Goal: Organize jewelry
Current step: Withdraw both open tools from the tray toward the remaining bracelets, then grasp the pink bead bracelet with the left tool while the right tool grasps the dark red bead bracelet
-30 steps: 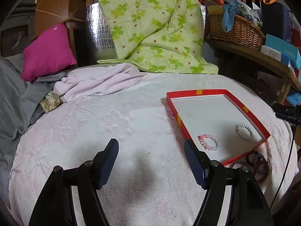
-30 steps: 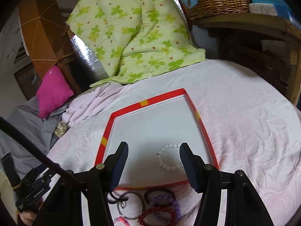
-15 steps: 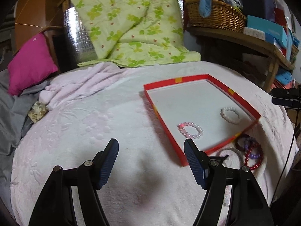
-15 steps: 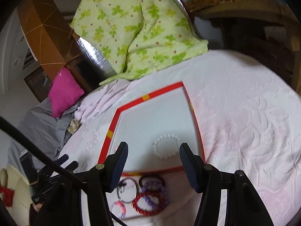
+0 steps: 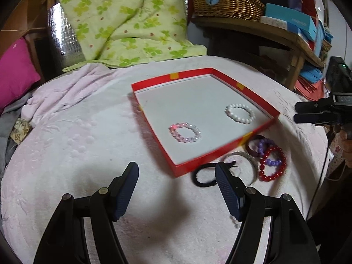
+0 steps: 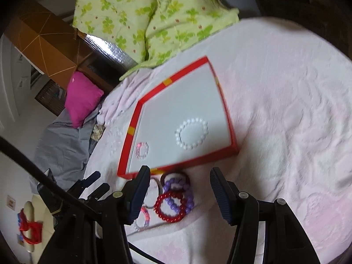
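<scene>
Two bracelets are lying inside the red tray on the pink blanket: a white bead bracelet near its right edge and a pink bead bracelet near its front edge. More bracelets, with a red bead bracelet among them, are sitting just outside the tray's front edge. The left gripper and right gripper are both hanging wide open, holding nothing.

green quilt, magenta pillow, wicker basket

two bracelets lie apart in the tray on the bed; more bracelets sit piled just outside its near edge.
</scene>
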